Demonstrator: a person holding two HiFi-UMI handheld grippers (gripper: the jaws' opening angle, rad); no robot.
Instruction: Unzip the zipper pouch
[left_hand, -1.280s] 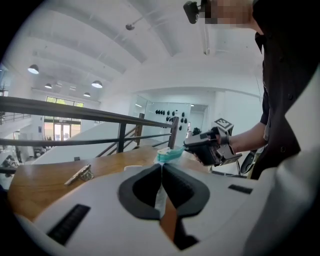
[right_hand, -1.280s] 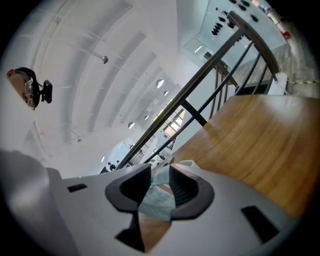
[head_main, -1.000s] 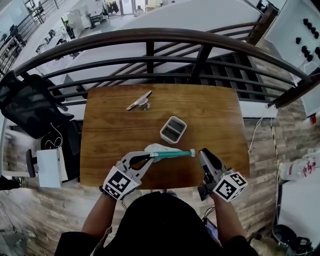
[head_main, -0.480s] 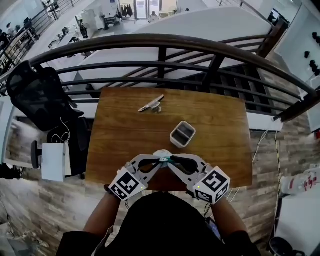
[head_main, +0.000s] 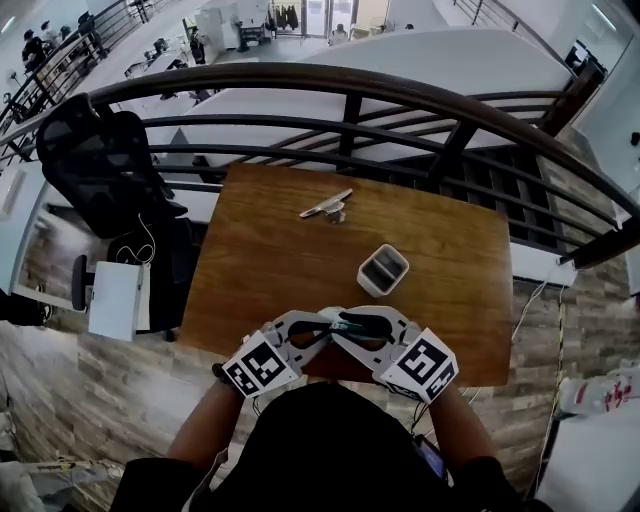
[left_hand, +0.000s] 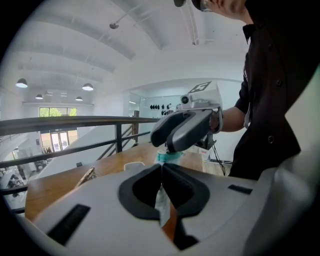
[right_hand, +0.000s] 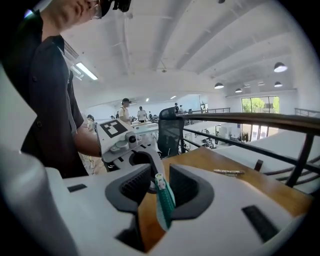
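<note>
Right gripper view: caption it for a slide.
Right gripper, jaws just opened wider, straddles the teal-zippered pouch.

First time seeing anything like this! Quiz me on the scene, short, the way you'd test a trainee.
1. True or false: the left gripper is clamped shut on the zipper pouch.
2. What sits between the jaws of the right gripper? A) the teal zipper end B) a spoon C) nothing
3. Fill in: the small tray stands on the ____ table.
Key: 1 true. 2 A; those jaws, just opening, stand apart around it. 3 wooden.
</note>
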